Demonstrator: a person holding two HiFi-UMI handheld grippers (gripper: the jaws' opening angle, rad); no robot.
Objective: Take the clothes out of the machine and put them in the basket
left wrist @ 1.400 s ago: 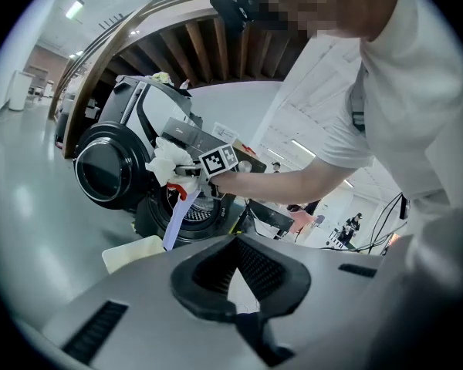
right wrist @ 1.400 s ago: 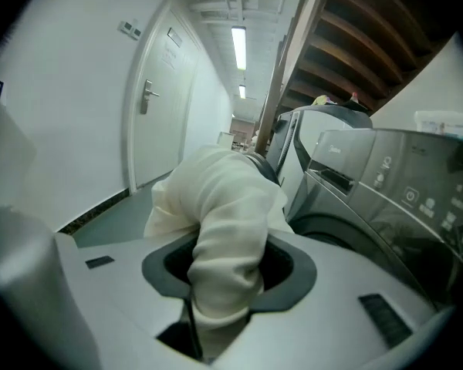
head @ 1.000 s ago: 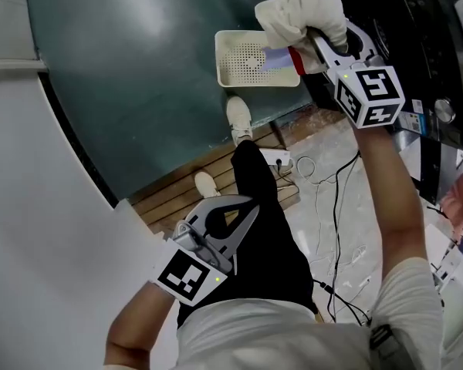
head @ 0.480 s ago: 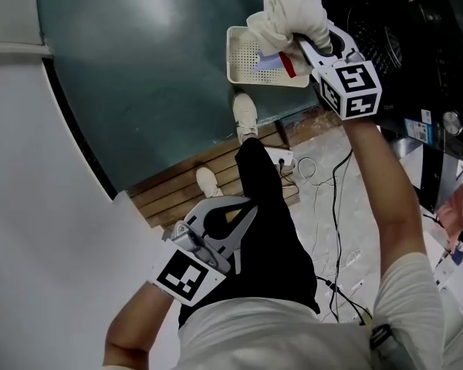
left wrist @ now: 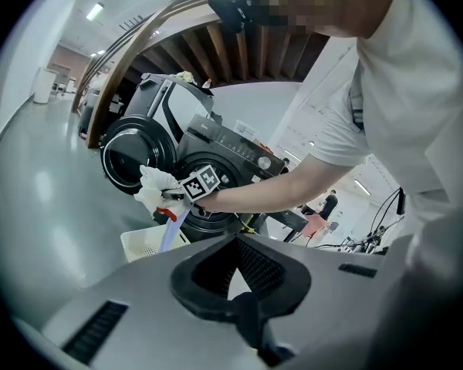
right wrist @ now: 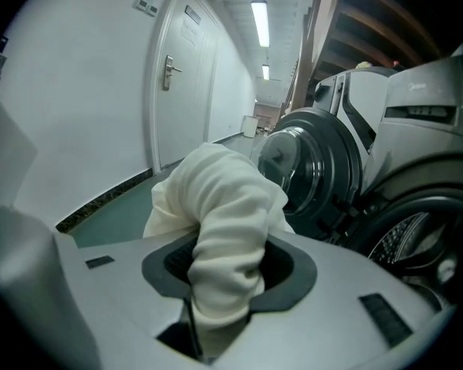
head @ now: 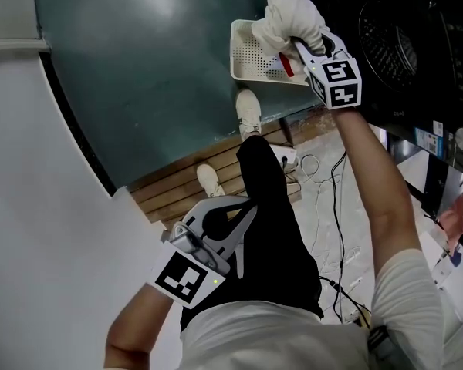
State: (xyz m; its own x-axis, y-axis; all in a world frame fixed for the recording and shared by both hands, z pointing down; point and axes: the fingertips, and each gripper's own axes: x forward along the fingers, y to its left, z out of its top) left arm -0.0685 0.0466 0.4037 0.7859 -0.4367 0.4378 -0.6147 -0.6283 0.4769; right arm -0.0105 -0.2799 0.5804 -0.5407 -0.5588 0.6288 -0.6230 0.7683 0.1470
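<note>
My right gripper (head: 292, 43) is shut on a bunched white garment (head: 293, 15), which bulges out between its jaws (right wrist: 216, 222). It hangs just above the near right corner of the white perforated basket (head: 251, 52) on the green floor. A red and pale blue strip (left wrist: 168, 223) dangles under that gripper. The dark washing machine's drum (head: 401, 45) lies to the right, its round door (right wrist: 309, 168) swung open. My left gripper (head: 243, 214) is held low by the person's leg, its jaws shut with nothing between them.
The person's shoes (head: 248, 114) stand on the green floor and wooden slats (head: 177, 191) just before the basket. Cables (head: 336, 199) trail over the pale floor at the right. A white wall (head: 38, 206) fills the left side.
My right gripper has come down with the white garment, from high over the basket to just above its corner. The left gripper has dipped slightly.
</note>
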